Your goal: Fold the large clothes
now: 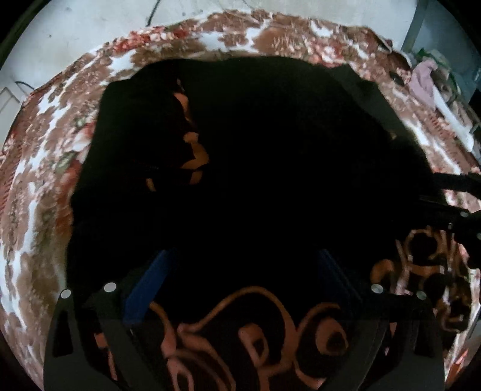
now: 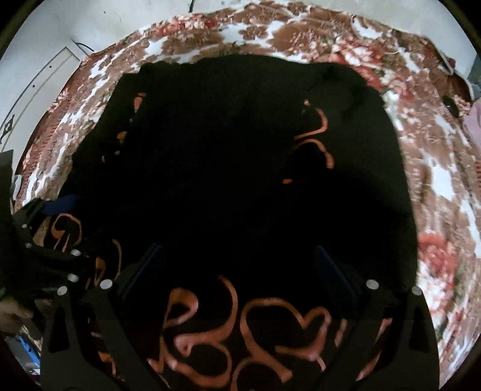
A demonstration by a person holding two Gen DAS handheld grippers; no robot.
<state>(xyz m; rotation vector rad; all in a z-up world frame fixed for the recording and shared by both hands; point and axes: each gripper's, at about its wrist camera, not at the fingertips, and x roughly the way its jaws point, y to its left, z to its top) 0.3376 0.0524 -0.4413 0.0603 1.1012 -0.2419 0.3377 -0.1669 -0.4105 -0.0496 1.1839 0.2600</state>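
Orange-printed black garment [image 1: 240,168] lies under both wrist cameras, spread on the floral blanket [image 1: 45,168]. Left gripper [image 1: 240,270] and right gripper [image 2: 237,264] stand apart, holding nothing. Risk: loose folds at 10 o'clock may bunch if dragged.

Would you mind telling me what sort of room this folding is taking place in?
Probably a bedroom at home. The black garment lies spread on a floral blanket that looks like bed covering, a pale floor shows beyond its edge, and more clothes are heaped at the side.
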